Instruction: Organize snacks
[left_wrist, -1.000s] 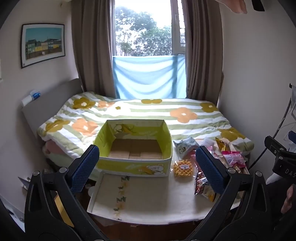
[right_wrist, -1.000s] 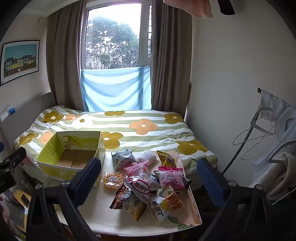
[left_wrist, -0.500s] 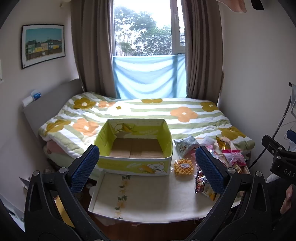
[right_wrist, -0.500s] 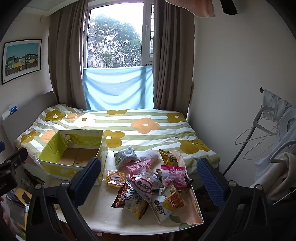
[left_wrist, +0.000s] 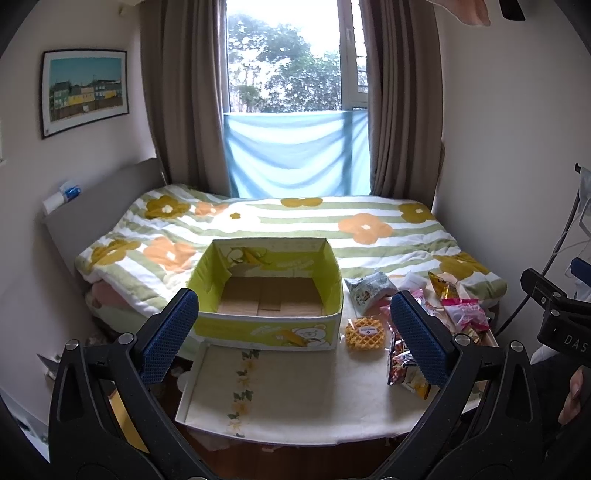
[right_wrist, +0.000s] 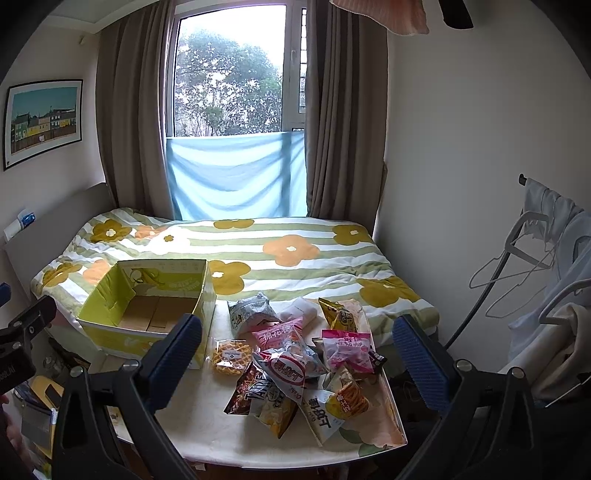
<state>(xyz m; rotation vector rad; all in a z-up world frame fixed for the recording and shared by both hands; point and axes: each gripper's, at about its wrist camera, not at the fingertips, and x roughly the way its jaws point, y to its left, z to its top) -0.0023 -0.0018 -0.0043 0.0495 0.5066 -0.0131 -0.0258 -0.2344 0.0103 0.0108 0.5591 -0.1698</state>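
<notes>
An empty yellow-green cardboard box (left_wrist: 267, 291) stands at the far left of a small white table (left_wrist: 295, 398); it also shows in the right wrist view (right_wrist: 147, 306). A pile of snack packets (right_wrist: 303, 365) lies on the table's right half, with a waffle packet (left_wrist: 364, 329) nearest the box and a grey packet (right_wrist: 251, 310) behind. My left gripper (left_wrist: 293, 332) is open and empty, held above the table's near edge facing the box. My right gripper (right_wrist: 297, 354) is open and empty, held above the near edge facing the pile.
A bed with a flowered striped quilt (left_wrist: 295, 225) lies right behind the table. A clothes rack with hangers (right_wrist: 535, 258) stands at the right. Walls close in on both sides, with clutter on the floor at the left (right_wrist: 40, 402).
Both grippers have drifted slightly; the view of the table has shifted a little lower and to the right. Nothing on the table has moved.
</notes>
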